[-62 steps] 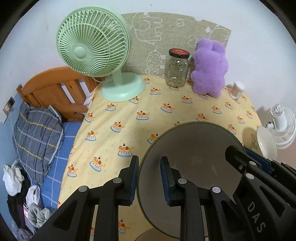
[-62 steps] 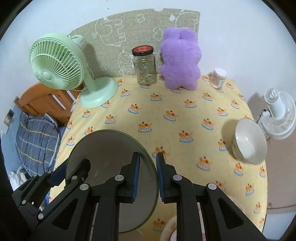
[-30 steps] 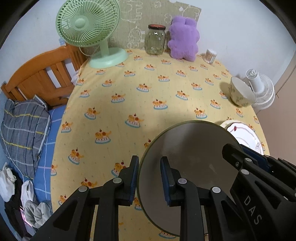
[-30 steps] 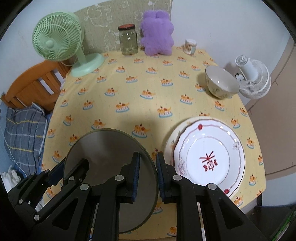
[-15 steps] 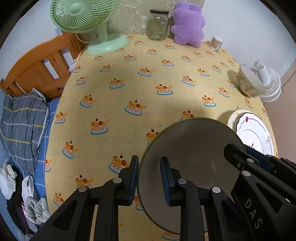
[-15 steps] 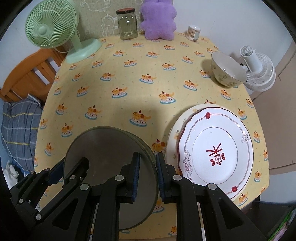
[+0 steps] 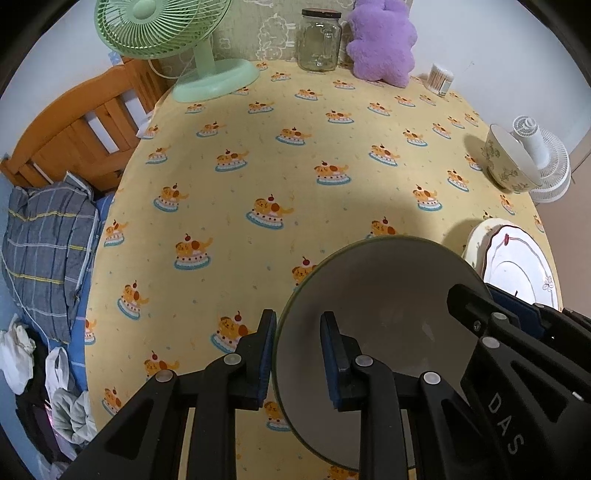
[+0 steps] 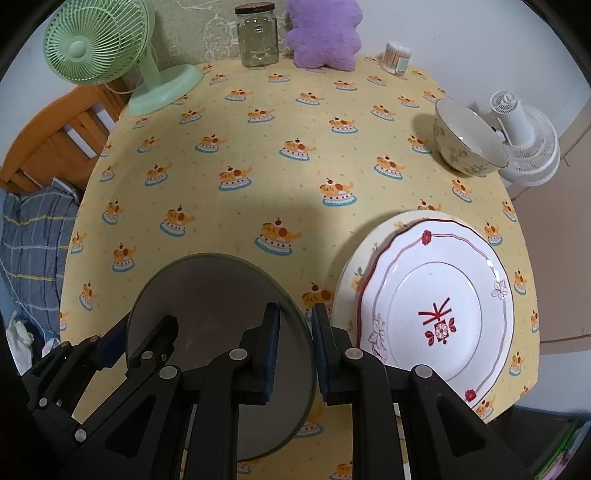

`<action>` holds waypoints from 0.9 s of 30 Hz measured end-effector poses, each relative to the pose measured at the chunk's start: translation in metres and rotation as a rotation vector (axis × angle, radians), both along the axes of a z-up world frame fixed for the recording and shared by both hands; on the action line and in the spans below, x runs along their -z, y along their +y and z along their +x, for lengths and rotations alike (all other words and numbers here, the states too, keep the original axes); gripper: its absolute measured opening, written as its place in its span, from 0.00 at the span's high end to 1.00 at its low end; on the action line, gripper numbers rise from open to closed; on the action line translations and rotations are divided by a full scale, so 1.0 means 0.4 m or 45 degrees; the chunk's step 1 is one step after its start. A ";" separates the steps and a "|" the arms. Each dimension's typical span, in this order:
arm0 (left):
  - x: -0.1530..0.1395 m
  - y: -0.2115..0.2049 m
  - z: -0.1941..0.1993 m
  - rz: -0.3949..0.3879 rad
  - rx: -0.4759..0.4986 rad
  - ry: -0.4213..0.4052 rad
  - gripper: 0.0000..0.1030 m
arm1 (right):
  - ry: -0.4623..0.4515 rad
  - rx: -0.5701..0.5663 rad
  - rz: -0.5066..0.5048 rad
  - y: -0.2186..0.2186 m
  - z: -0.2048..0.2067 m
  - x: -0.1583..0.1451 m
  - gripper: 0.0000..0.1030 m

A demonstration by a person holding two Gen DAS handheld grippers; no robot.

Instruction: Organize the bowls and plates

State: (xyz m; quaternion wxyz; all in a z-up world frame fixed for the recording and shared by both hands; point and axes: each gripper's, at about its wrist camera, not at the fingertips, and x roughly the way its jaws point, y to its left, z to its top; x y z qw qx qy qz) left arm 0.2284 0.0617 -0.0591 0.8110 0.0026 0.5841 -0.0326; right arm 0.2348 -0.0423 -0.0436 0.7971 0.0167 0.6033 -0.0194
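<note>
Left wrist view: the left gripper [image 7: 297,347] is closed on the left rim of a grey plate [image 7: 384,295], one pad outside the edge and one inside. The plate is held above the near part of the yellow tablecloth [image 7: 258,147], its face tilted toward the camera. The right gripper [image 7: 517,314] enters from the right and sits on the plate's opposite rim. Beyond it, at the right edge of the table, lies the white plate with red trim [image 7: 517,262] on a cream plate [image 7: 474,240]. A floral bowl [image 7: 508,166] stands alone farther back on the right. A green fan [image 7: 162,29], a glass jar [image 7: 319,40] and a purple plush toy [image 7: 382,40] line the far edge.

Right wrist view: the right gripper [image 8: 295,347] is closed tight on the grey plate's [image 8: 207,295] right rim, and the left gripper [image 8: 122,339] holds the other side. The white plate with red trim [image 8: 436,295] rests on the cream plate [image 8: 354,269] just right of the held plate. The floral bowl [image 8: 467,136] stands well apart from that stack.

Assessment: two plates are stacked. The grey plate is in transit and not yet set down; it likely belongs on that stack. The bowl appears untouched and remains to be dealt with.
</note>
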 end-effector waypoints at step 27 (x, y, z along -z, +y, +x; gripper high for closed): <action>-0.073 0.043 -0.096 -0.091 0.035 -0.078 0.22 | -0.136 0.118 0.023 -0.034 -0.131 -0.075 0.38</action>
